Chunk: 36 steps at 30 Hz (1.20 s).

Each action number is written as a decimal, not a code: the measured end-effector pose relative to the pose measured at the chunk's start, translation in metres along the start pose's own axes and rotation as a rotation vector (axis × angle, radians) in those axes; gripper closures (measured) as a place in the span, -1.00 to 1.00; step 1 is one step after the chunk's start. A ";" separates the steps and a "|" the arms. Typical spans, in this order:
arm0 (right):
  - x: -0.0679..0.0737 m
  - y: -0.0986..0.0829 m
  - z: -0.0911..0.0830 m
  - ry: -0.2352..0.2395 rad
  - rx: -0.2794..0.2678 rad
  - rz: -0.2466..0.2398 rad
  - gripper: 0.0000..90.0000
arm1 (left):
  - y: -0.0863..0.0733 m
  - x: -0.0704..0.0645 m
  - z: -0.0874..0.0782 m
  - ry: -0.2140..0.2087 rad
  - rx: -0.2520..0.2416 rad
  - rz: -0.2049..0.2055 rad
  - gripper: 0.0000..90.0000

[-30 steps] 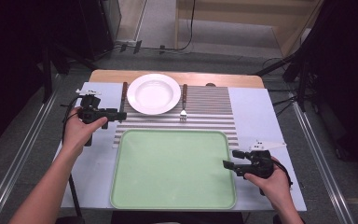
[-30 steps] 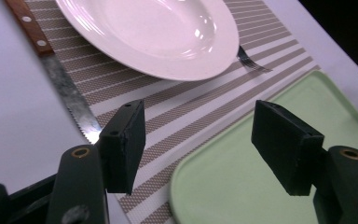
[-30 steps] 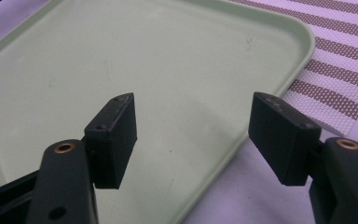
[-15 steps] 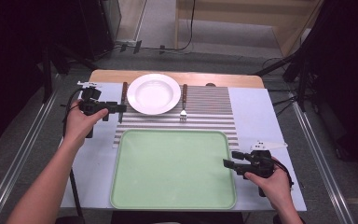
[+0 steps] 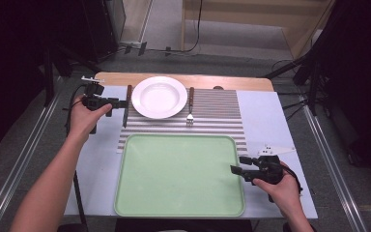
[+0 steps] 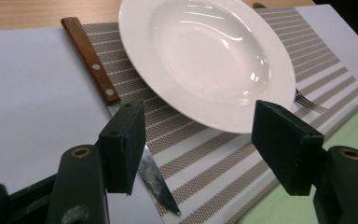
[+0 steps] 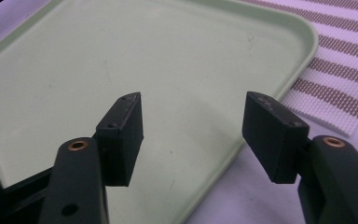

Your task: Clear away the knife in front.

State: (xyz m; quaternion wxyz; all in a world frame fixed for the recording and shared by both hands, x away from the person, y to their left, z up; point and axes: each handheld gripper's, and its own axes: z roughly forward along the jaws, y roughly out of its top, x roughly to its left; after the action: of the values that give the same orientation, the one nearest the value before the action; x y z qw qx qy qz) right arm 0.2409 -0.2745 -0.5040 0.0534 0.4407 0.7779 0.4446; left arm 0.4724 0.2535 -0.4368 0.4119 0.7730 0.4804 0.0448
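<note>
Shifted toward upper left of frame since earlier view: left gripper [image 5: 121, 102], jaws wide apart, empty, beside wooden-handled table knife [image 6: 103, 84] left of round white plate [image 5: 159, 96]. Approach step; next, straddling knife, closing.

**What the frames keep out of sight**

Left gripper view: the wide white ceramic plate [image 6: 205, 60] runs off the top edge, and it covers all of the metal fork [image 6: 310, 100] but its tines. The wooden-handled table knife [image 6: 98, 74] slips behind the left gripper [image 6: 200, 144]; part of its blade is hidden by one jaw. Right gripper view: the pale green plastic tray [image 7: 121, 70] is cut off at left and top.
</note>
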 end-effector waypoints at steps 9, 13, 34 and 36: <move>0.000 0.001 0.001 0.010 -0.007 -0.022 -0.28 | 0.009 0.012 0.011 0.017 -0.025 -0.034 -0.23; 0.001 0.001 0.001 0.014 -0.008 -0.022 -0.28 | 0.007 0.018 0.019 0.040 -0.026 -0.047 -0.23; -0.001 0.000 0.001 -0.003 0.005 -0.019 -0.28 | -0.003 0.038 0.055 0.140 -0.035 -0.088 -0.14; -0.001 0.000 0.001 -0.005 0.005 -0.019 -0.28 | -0.003 0.036 0.059 0.167 -0.027 -0.076 -0.04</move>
State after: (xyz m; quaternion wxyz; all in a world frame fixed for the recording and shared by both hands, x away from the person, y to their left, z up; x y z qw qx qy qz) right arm 0.2423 -0.2747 -0.5053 0.0586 0.4345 0.7833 0.4408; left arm 0.5171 0.2469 -0.4888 0.3820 0.7421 0.5416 0.0999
